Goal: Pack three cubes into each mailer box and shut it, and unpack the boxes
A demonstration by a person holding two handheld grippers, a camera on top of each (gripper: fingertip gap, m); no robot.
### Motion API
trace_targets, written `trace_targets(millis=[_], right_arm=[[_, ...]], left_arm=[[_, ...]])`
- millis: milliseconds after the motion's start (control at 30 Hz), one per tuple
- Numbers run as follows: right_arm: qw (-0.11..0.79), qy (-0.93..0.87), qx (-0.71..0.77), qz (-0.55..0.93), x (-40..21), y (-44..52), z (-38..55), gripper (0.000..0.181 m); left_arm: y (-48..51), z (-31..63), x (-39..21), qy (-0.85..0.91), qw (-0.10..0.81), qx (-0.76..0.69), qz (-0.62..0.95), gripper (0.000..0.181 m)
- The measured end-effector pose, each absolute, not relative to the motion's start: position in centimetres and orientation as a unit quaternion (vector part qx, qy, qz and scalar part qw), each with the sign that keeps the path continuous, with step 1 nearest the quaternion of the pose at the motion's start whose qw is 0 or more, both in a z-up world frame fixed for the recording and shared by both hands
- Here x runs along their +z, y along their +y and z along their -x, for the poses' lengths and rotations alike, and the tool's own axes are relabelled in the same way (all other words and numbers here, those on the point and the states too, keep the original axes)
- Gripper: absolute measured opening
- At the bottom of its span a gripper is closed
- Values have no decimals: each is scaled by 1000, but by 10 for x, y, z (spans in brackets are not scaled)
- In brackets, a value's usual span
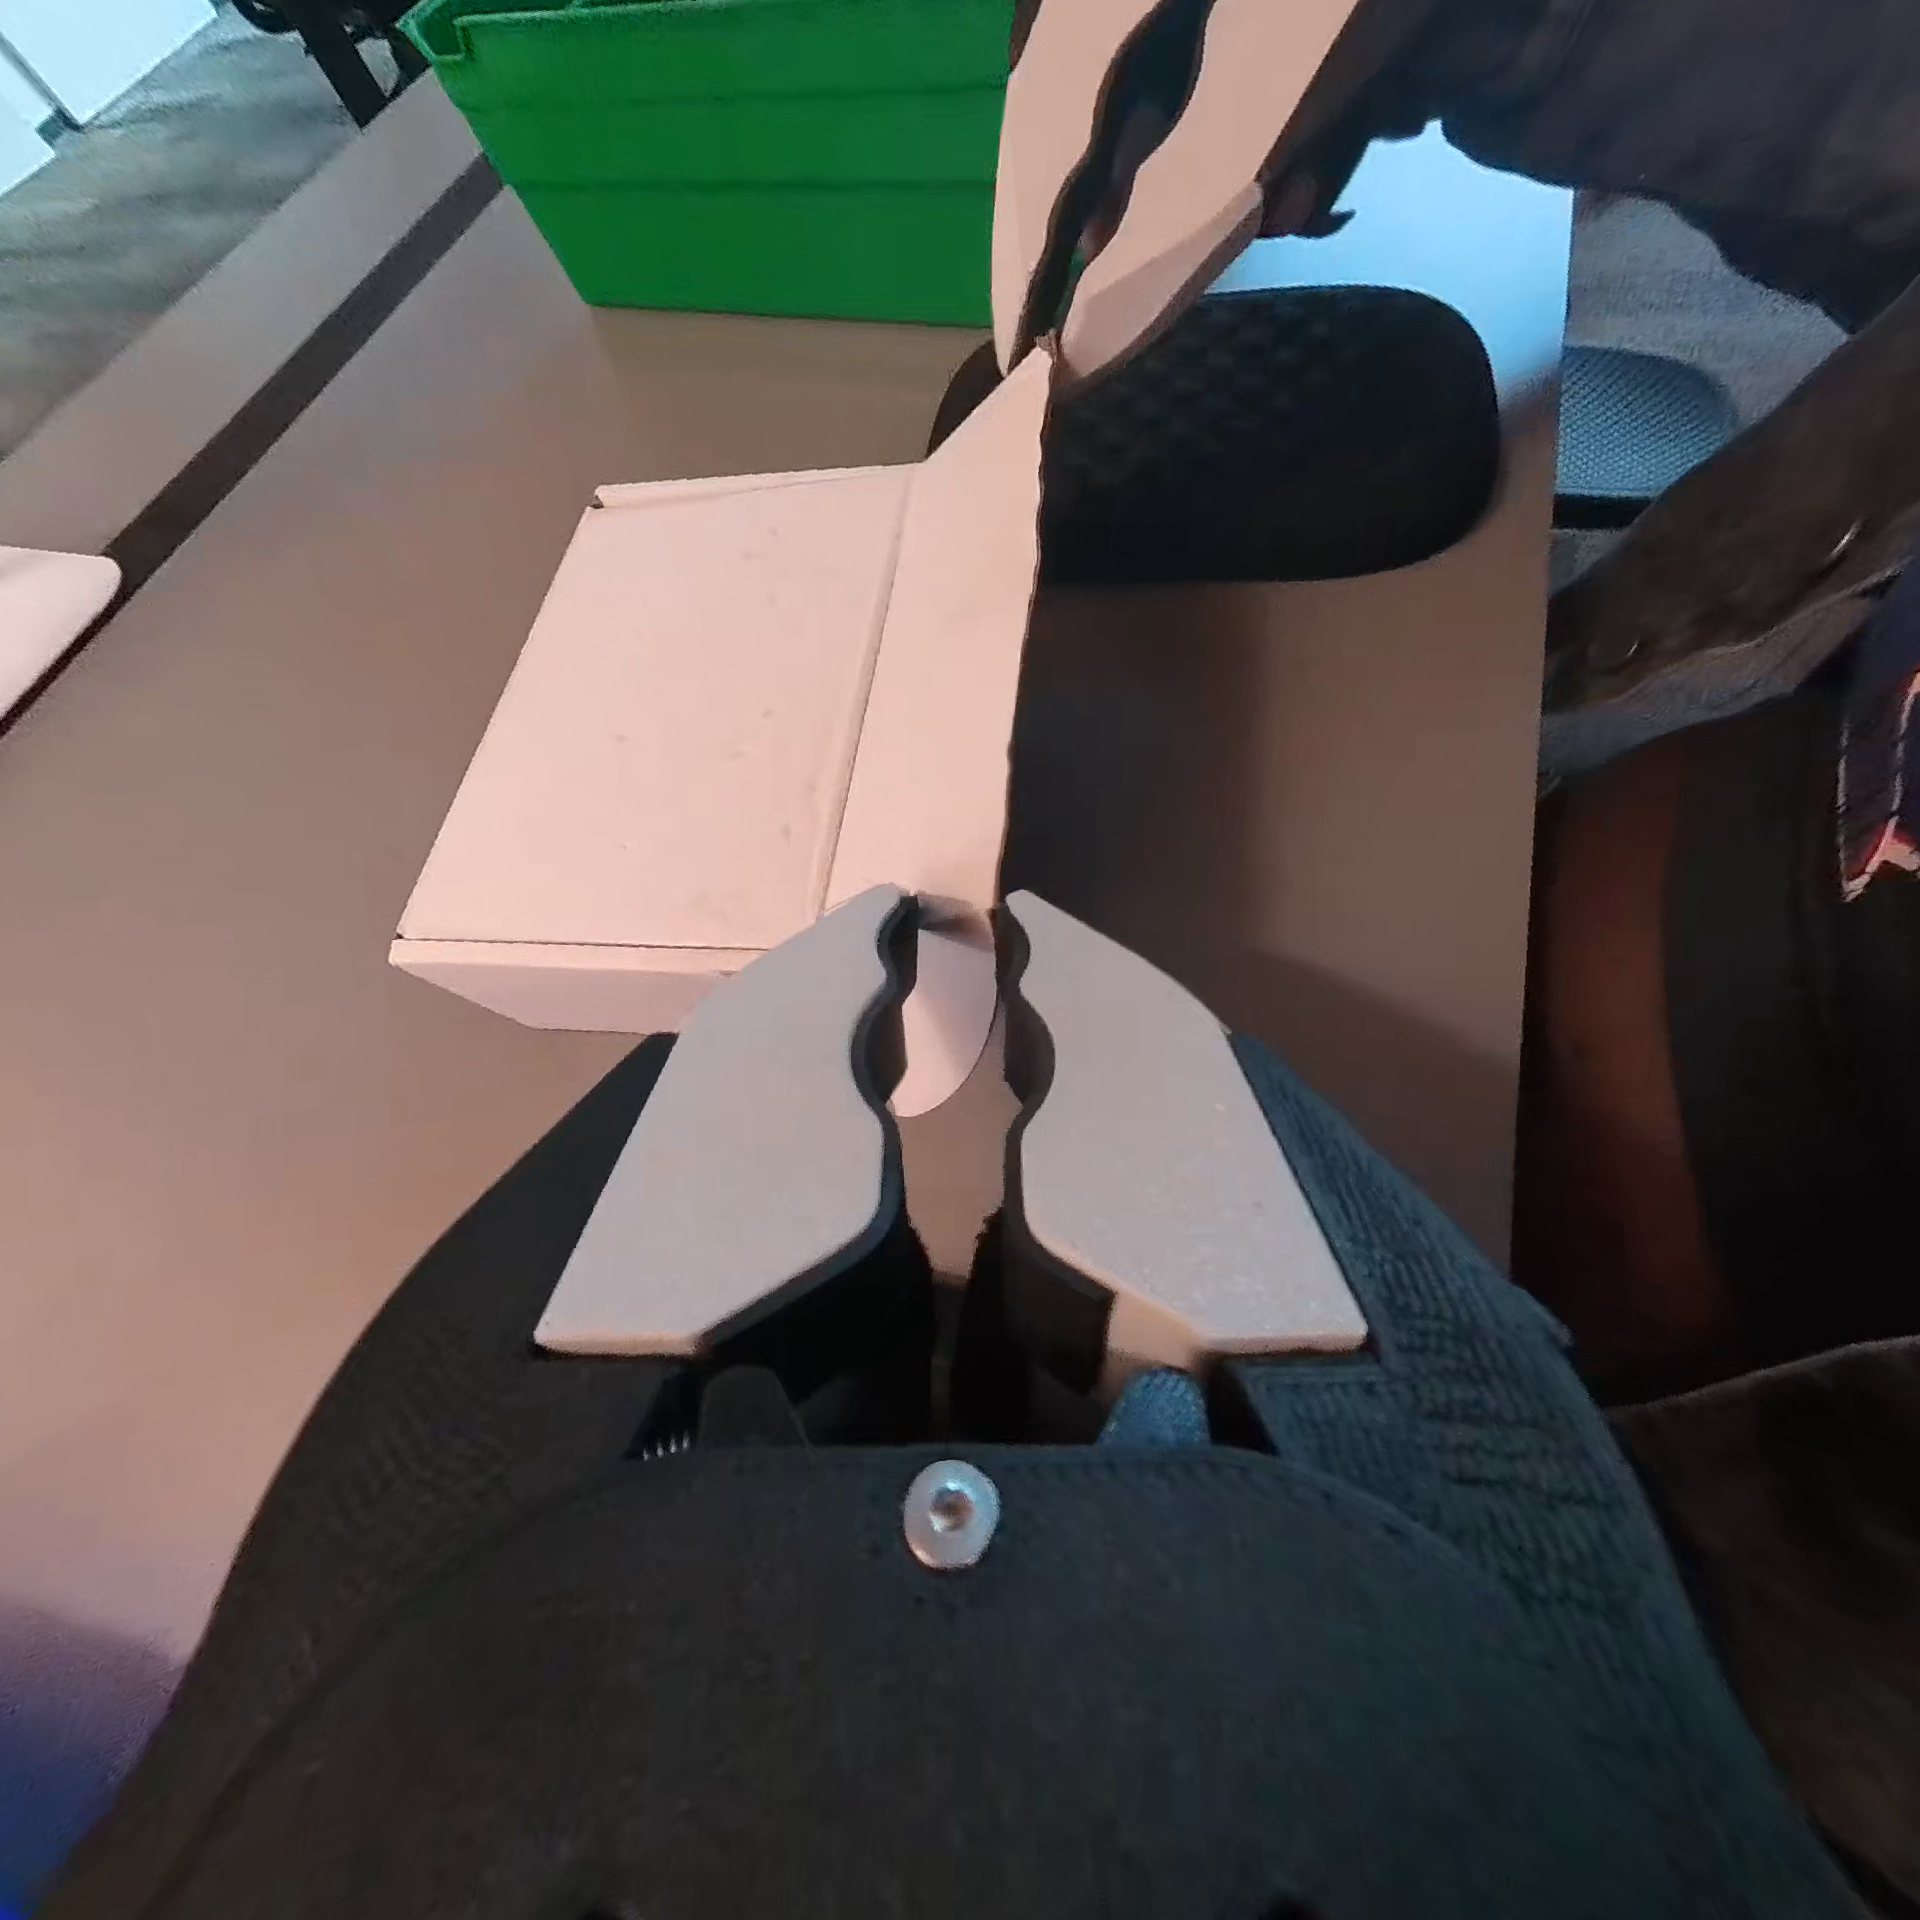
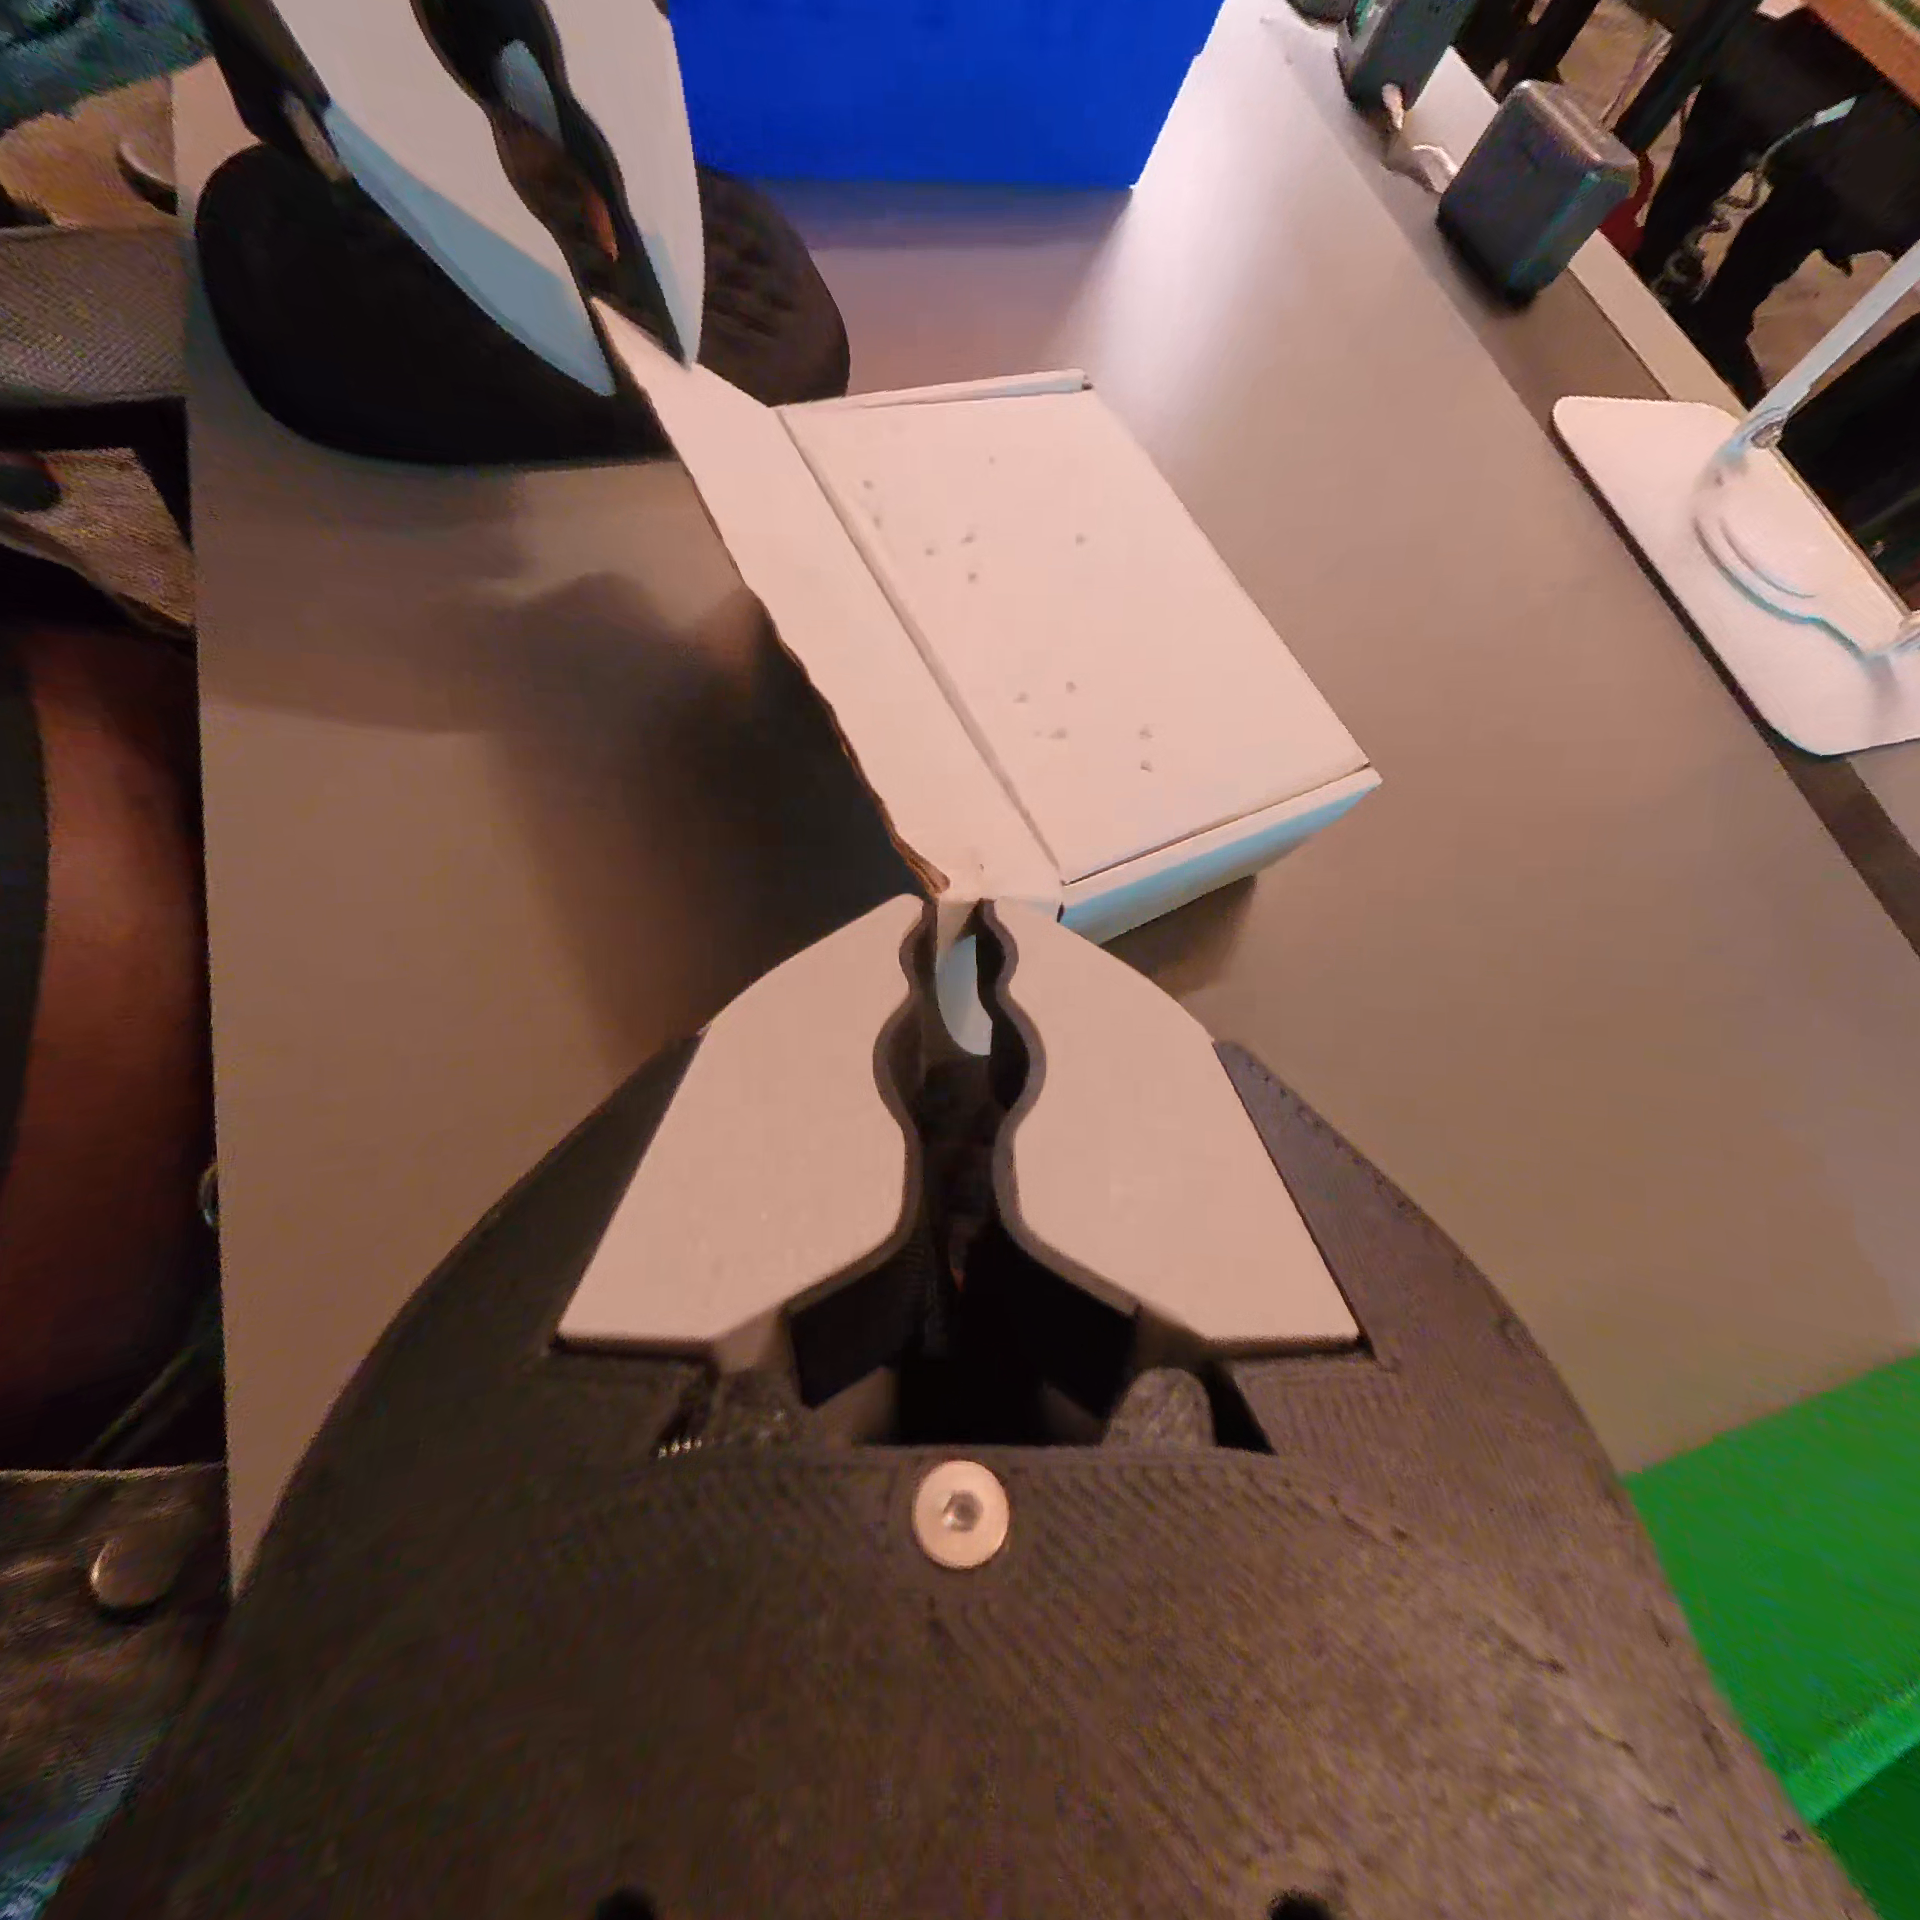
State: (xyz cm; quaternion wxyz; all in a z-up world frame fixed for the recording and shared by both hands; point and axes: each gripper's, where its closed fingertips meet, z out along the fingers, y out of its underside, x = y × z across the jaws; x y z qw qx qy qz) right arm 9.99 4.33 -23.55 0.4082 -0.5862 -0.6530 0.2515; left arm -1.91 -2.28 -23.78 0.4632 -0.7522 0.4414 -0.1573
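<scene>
A white mailer box [image 1: 675, 707] lies on the brown table with its lid down. Its front flap [image 1: 956, 644] stands raised along the edge nearest the person. My left gripper [image 1: 954, 914] is shut on the rounded ear tab [image 1: 940, 1039] at one end of that flap. My right gripper [image 1: 1044, 348] shows at the far end of the flap, closed on the other ear tab. In the right wrist view, the right gripper [image 2: 954, 920] pinches its tab [image 2: 961, 997], and the box [image 2: 1070, 634], the flap [image 2: 831, 623] and the left gripper [image 2: 644, 358] show beyond. No cubes are in view.
A green bin [image 1: 727, 156] stands at one end of the table; it also shows in the right wrist view [image 2: 1787, 1558]. A blue bin [image 2: 935, 83] stands at the other end. A black chair back [image 1: 1268, 436] is at the table's edge. A white stand base [image 2: 1704, 561] and a dark case [image 2: 1538, 197] lie beyond the box. Tip to tip, the grippers are about 15 cm apart.
</scene>
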Motion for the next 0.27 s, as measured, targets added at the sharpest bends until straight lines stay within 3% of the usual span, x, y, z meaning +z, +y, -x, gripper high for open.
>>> trace_targets(millis=[100,133,233,267], right_arm=[[409,-662,258,572,-236,40,-100,9],[403,-669,269,564,-237,36,-100,19],[387,-660,287,577,-241,34,-99,80],[379,-663,282,581,-246,37,-99,88]], left_arm=[[-22,20,-238,441,473,-155,747,16],[-23,21,-240,435,471,-157,751,31],[-20,26,-247,404,474,-155,767,74],[-18,29,-250,398,475,-148,771,81]])
